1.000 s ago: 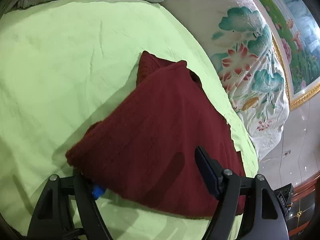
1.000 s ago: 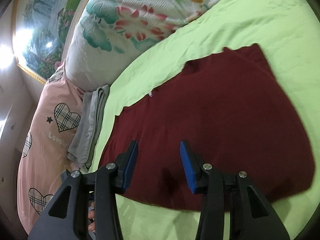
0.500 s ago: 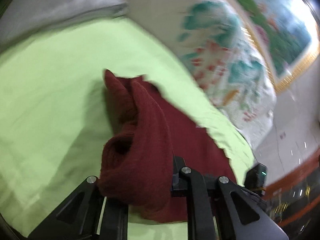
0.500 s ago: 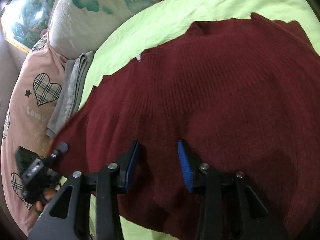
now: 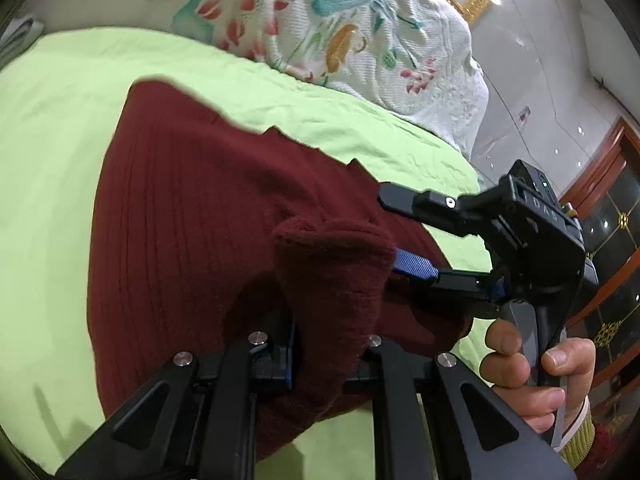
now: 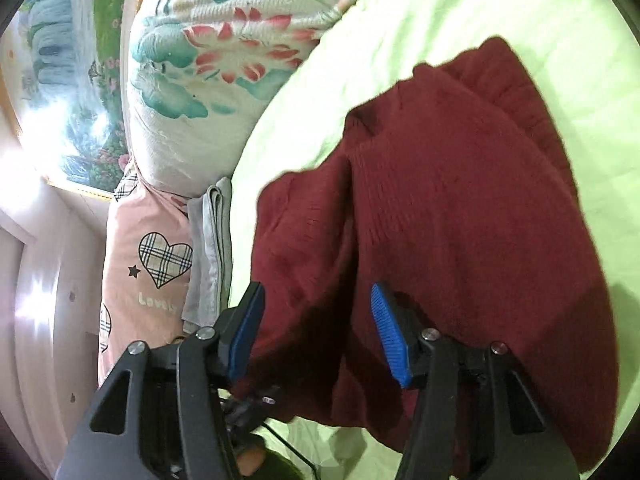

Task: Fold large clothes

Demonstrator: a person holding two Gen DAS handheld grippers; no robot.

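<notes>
left gripper (image 5: 332,344) pads: buried in the bunched dark red knit sweater (image 5: 192,216), can't see them
folded grey cloth (image 6: 212,256): partly hidden behind the sweater
sweater's far edges: kinda blurry

A light green sheet (image 5: 60,128) covers the bed, wrinkled in places. Along its far edge leans a big white quilted cushion (image 5: 360,28) printed with teal leaves, red flowers and an orange bloom. Next to it in the right wrist view stands a pink pillow (image 6: 140,248) with plaid hearts, a small star and pale lettering, and a folded grey cloth (image 6: 210,252) lies wedged between that pillow and the sheet. Behind the cushion hangs a landscape painting (image 6: 68,80) in a gold frame. Off to the side are a glossy pale wall (image 5: 552,80) and a dark wooden cabinet (image 5: 612,216) with gold ornaments
</notes>
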